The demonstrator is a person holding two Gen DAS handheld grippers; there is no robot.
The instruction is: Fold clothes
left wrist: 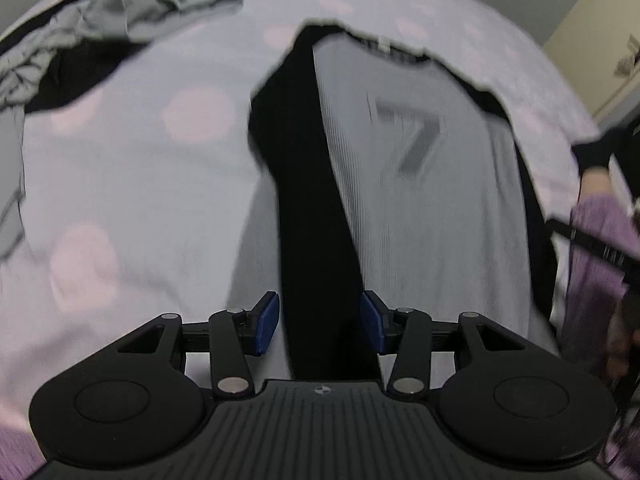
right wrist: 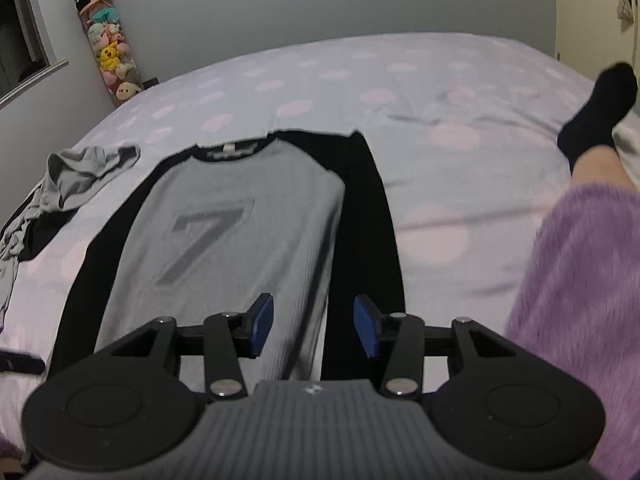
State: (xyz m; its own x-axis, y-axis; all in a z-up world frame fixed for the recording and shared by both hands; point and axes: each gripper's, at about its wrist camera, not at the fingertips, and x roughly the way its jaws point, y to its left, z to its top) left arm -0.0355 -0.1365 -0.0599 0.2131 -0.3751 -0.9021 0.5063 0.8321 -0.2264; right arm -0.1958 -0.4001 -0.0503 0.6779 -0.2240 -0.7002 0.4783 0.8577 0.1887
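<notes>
On the polka-dot bed (right wrist: 460,92): grey raglan shirt with a "7" (right wrist: 224,224) spread flat, collar far, black sleeves laid straight alongside. Left gripper (left wrist: 319,322) and right gripper (right wrist: 314,326) released, holding nothing, over the near sleeves. Mid-fold or just-spread: can't tell. Crumpled grey garment (right wrist: 80,176) far left.

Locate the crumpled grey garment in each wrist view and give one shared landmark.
Left wrist: grey garment at upper left, beyond the shirt.
Right wrist: grey garment at middle left, beside the shirt.
Shared landmark: the "7" on the shirt.
</notes>
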